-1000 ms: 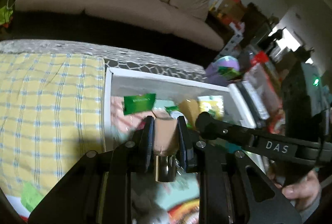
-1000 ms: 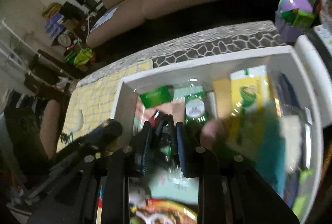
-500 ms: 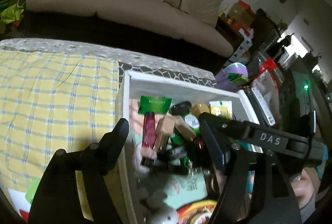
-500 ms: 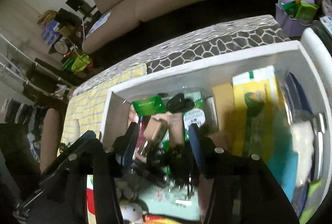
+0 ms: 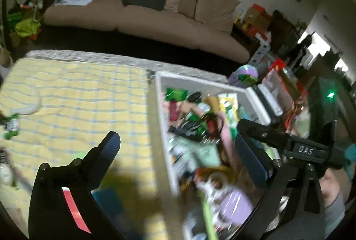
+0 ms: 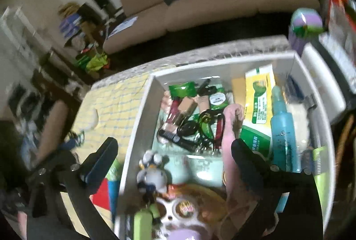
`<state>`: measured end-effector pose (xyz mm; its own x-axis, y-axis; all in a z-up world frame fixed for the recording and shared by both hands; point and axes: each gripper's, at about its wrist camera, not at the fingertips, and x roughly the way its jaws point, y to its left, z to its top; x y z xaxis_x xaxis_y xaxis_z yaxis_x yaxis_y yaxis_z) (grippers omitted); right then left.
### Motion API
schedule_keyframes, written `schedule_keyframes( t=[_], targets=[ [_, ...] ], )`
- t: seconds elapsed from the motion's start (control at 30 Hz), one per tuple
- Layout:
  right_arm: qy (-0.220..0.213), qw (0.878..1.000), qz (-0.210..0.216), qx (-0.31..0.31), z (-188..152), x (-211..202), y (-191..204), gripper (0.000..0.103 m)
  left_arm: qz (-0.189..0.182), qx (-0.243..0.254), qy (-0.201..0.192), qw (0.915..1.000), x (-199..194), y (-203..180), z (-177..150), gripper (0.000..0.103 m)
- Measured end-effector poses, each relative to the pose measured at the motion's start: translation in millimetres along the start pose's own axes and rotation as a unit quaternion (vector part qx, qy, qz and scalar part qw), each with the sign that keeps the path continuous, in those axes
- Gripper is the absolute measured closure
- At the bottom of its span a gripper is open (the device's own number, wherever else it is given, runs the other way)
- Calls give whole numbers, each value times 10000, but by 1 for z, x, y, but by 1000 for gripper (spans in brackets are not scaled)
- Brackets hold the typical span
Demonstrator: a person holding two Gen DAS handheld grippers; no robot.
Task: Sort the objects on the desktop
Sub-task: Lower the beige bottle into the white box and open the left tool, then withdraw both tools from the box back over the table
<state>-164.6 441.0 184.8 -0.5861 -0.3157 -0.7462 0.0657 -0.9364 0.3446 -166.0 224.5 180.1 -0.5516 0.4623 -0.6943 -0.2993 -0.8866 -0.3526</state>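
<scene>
A white box (image 6: 144,106) full of small items stands on the table; it also shows in the left wrist view (image 5: 160,106). Inside lie a green packet (image 6: 181,88), a tan lipstick box (image 6: 185,106), black cables (image 6: 189,131), a yellow-green carton (image 6: 259,104), a teal bottle (image 6: 281,126) and a penguin toy (image 6: 151,171). My left gripper (image 5: 178,146) is open and empty above the box's left wall. My right gripper (image 6: 173,151) is open and empty above the box. The right gripper's arm (image 5: 289,144) crosses the left wrist view.
A yellow checked cloth (image 5: 77,102) covers the table left of the box, with a green bottle (image 5: 11,126) at its left edge. A red and teal item (image 6: 106,191) lies beside the box. A beige sofa (image 5: 144,17) stands behind. A purple-green ball (image 6: 307,21) sits at the far right.
Both grippers opened wide and drew back up from the box. The tan lipstick box that the left gripper held now lies in the box. The left view swung left over the cloth.
</scene>
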Motion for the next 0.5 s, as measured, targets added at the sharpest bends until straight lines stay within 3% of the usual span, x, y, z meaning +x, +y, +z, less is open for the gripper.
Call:
schedule_keyframes(
  t=[0.23, 0.37, 0.5],
  targets=[
    [-187, 9967, -160, -769, -43, -35, 62, 0, 615, 137, -177, 9979, -63, 20, -37, 0],
    [-359, 9959, -10, -834, -60, -53, 88, 0, 1032, 267, -362, 9936, -98, 31, -59, 0],
    [-544, 9940, 188, -928, -84, -70, 113, 0, 1199, 260, -447, 9914, -124, 49, -80, 0]
  ],
)
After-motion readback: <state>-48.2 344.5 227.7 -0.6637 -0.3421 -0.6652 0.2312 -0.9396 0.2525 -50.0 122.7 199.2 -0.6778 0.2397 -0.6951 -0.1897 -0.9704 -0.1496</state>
